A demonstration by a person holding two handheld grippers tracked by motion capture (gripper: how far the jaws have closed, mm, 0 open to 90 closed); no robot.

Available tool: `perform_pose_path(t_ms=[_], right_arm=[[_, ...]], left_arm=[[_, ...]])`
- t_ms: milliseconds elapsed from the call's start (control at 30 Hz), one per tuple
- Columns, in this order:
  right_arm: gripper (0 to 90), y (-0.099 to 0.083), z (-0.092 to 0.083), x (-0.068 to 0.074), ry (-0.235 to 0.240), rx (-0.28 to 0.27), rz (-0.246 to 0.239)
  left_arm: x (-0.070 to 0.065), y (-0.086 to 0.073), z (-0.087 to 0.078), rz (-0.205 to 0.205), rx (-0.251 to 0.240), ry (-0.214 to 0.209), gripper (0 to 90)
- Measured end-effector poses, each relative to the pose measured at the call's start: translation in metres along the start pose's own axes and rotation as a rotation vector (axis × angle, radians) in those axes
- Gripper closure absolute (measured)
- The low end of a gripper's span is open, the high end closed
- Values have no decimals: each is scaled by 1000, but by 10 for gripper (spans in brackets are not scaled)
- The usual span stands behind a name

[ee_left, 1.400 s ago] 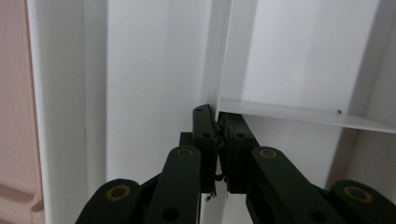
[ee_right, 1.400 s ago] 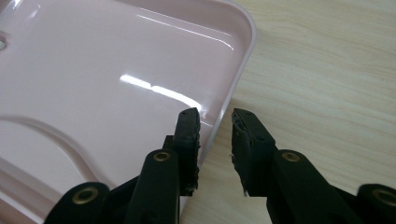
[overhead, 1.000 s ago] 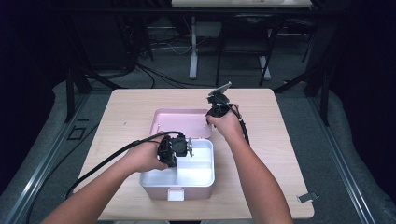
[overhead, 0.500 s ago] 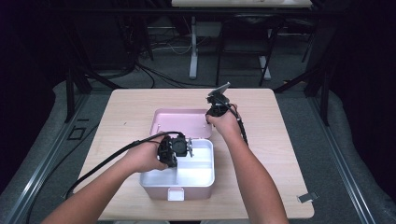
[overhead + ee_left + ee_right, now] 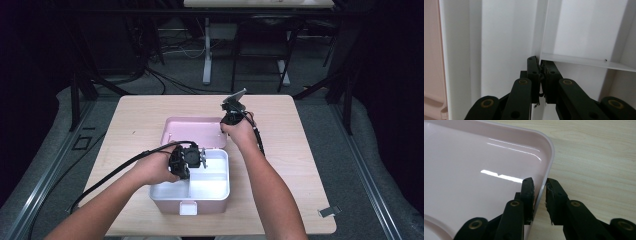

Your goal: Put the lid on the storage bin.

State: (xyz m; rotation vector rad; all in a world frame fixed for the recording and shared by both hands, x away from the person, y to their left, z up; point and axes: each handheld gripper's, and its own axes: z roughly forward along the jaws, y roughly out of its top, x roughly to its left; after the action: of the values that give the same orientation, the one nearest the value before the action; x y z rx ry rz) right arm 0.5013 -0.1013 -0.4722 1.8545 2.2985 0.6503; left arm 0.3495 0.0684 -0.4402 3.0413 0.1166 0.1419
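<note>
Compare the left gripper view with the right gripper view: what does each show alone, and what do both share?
Left gripper view: left gripper shut on the white box's divider. Right gripper view: right gripper, jaws just closing, straddling the pink lid's rim without clamping it, over wooden table. Shared: black jaws around a thin plastic edge.

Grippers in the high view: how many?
2. The left gripper sits at the white box's divider; the right gripper is on the pink lid's right edge.
</note>
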Motion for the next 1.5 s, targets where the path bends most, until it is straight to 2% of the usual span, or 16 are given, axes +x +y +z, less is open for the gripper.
perform_pose_path(t_ms=[167,200,533,1000,1067,1133,1367,1433,1500], right_arm=[[800,0,-1,1,-2,7,0],[806,1,-2,1,2,9,14],[819,1,-5,0,8,19,45],[832,0,-11,2,8,4,49],[835,-1,-11,2,11,-25,58],[837,0,-14,2,13,-5,59],[843,0,-19,2,21,-17,66],[843,-1,-18,2,22,-45,68],[844,-1,-20,2,23,-28,69]], left_arm=[[0,0,0,0,-2,1,856],[0,0,0,0,1,0,856],[0,0,0,-1,1,0,856],[0,0,0,-4,-1,-1,856],[0,0,0,-3,1,-2,856],[0,0,0,-3,1,-1,856],[0,0,0,-2,0,-2,856],[0,0,0,-3,-1,-2,856],[0,0,0,-5,-2,-3,856]])
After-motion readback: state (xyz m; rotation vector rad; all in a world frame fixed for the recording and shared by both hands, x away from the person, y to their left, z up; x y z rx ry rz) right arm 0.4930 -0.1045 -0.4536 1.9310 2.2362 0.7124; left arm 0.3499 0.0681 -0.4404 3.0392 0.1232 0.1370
